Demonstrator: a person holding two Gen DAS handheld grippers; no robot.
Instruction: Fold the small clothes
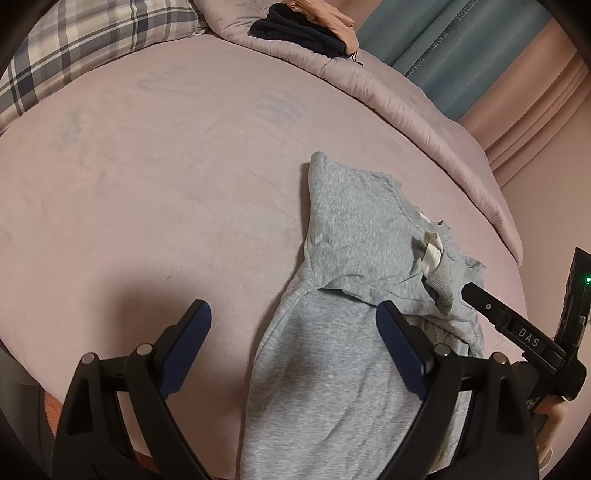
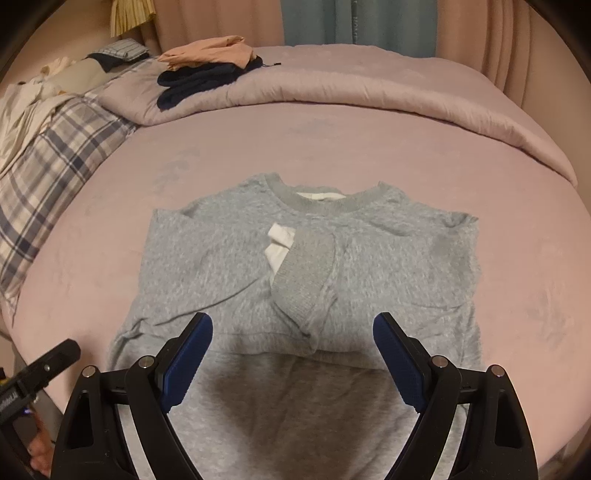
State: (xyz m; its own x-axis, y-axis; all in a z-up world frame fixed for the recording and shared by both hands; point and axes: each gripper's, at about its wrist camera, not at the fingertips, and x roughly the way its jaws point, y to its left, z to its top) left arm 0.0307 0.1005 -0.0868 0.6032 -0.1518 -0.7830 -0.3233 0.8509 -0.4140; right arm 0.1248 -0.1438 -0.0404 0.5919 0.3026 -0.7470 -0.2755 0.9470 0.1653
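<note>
A grey sweatshirt (image 2: 229, 258) lies flat on the pink bed, collar away from me, with both sleeves folded across its chest and a white inner cuff showing. In the left wrist view the same sweatshirt (image 1: 343, 251) runs along the right side. My left gripper (image 1: 293, 314) hovers open over the sweatshirt's left edge and the bare sheet, holding nothing. My right gripper (image 2: 291, 325) hangs open above the lower middle of the sweatshirt, near the sleeve cuff (image 2: 303, 273), with nothing between its fingers. The right gripper's body (image 1: 517, 328) shows at the right of the left wrist view.
A rolled pink duvet (image 2: 332, 92) crosses the far side of the bed. On it sits a stack of folded dark and peach clothes (image 2: 207, 70). A plaid pillow (image 2: 55, 155) lies at the left. Curtains (image 2: 351, 22) hang behind. Bare sheet (image 1: 147, 184) spreads left of the sweatshirt.
</note>
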